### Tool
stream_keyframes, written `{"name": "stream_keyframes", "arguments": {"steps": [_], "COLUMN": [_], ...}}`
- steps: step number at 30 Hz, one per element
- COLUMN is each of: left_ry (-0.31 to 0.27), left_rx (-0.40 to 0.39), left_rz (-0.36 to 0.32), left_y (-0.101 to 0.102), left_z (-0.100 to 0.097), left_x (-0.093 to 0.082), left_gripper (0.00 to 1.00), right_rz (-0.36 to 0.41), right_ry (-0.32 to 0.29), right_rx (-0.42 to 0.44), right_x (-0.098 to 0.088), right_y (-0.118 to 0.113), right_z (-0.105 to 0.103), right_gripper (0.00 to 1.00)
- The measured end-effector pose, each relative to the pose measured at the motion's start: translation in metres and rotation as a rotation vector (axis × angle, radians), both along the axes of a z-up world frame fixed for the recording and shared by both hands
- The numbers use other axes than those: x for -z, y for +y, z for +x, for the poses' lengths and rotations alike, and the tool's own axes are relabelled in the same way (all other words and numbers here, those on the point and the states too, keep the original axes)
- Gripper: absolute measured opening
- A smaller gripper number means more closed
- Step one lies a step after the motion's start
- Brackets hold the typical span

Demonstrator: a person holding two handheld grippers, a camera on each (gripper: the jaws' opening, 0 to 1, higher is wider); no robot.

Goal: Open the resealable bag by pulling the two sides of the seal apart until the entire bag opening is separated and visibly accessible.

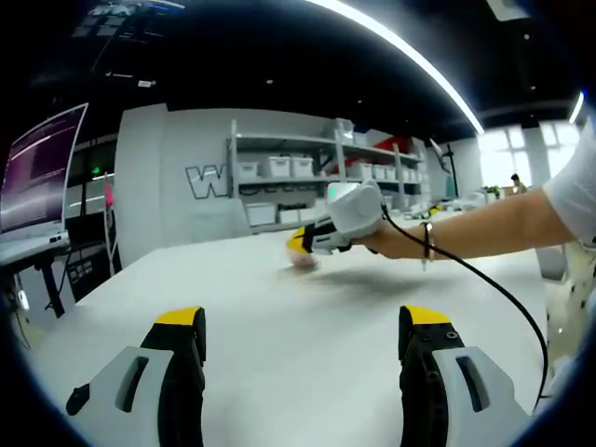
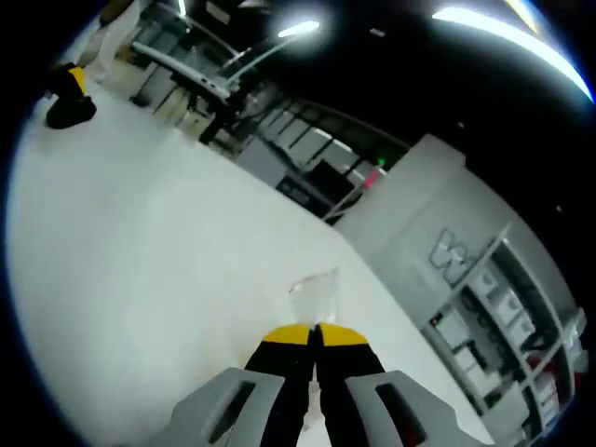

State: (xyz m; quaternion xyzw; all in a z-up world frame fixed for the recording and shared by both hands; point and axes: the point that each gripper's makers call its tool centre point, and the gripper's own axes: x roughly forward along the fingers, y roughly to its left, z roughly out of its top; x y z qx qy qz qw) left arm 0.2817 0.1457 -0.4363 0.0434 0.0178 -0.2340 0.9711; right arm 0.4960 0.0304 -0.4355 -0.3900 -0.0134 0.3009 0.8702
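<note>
Your left tool (image 1: 303, 340) sits low over the white desk (image 1: 279, 317), jaws spread wide with nothing between them. Your right tool (image 2: 315, 333) has its yellow tips pinched together on the edge of the bag (image 2: 317, 291). It's a small clear thing, see-through and hard to make out against the desk, poking out just past the tips. Farther off are shelves (image 1: 307, 172) with white bins.

White table (image 1: 279, 317), clear resealable bag (image 2: 317, 296) on it.
</note>
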Motion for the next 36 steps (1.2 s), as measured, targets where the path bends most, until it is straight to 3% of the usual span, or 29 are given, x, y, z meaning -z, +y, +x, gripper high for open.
{"name": "stream_keyframes", "arguments": {"steps": [17, 25, 36], "left_ry": [-0.004, -0.009, -0.009], "left_rx": [0.003, 0.005, 0.008], "left_rz": [0.003, 0.007, 0.008], "left_y": [0.000, -0.001, -0.002], "left_z": [0.003, 0.003, 0.001], "left_x": [-0.001, -0.002, -0.002], "left_gripper": [0.85, 0.85, 0.85], "right_rz": [0.061, 0.113, 0.180], "right_ry": [-0.028, -0.025, -0.033], "right_rx": [0.042, 0.059, 0.071], "right_x": [-0.018, -0.026, -0.038], "right_y": [-0.017, -0.025, -0.031], "right_z": [0.012, 0.028, 0.031], "right_gripper": [0.00, 0.00, 0.00]}}
